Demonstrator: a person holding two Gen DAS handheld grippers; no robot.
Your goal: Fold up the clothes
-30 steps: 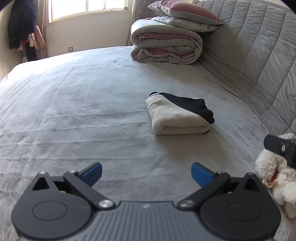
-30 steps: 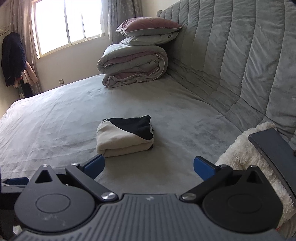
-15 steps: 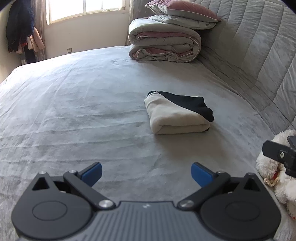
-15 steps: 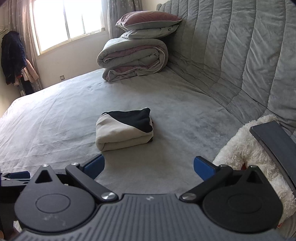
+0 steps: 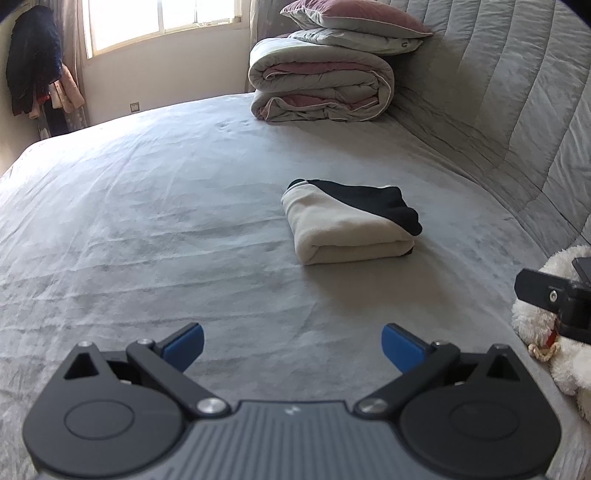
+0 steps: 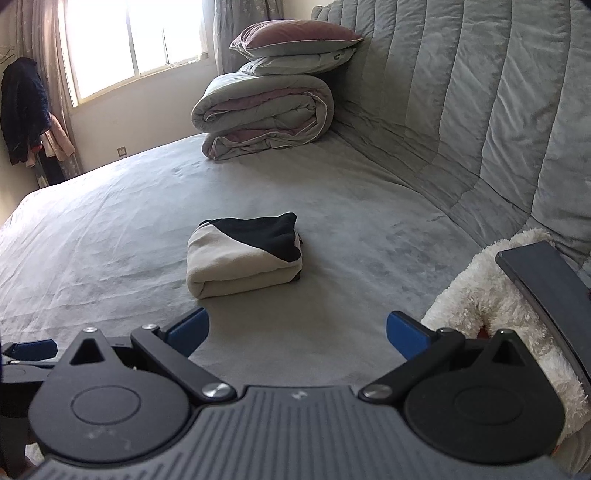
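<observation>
A wide bed [image 5: 147, 206] under a grey, faintly creased cover fills a sunlit bedroom, with a quilted grey headboard [image 6: 498, 110] rising along its right side. Near the middle of the bed lies the folded garment [image 5: 347, 225], a compact, thick bundle of cream fabric with a black panel cutting diagonally across its top; its rounded fold faces the cameras and the layered black edges show at the right end. It rests flat on the cover, apart from everything else. Both tools hover low over the near part of the bed, short of the bundle: the left gripper [image 5: 291, 345] has its blue-tipped fingers [image 5: 184, 345] spread wide and empty, and the right gripper [image 6: 295, 328] is likewise released, its fingers [image 6: 406, 334] holding nothing. A white plush toy [image 6: 480, 291] sits at the right edge beside the right gripper. Farther back, a rolled grey-and-pink duvet [image 5: 321, 88] with two pillows [image 5: 354, 26] stacked on it rests against the headboard, and a bright window [image 6: 136, 40] lights the far wall, with dark clothes hanging [image 5: 33, 59] to its left.
</observation>
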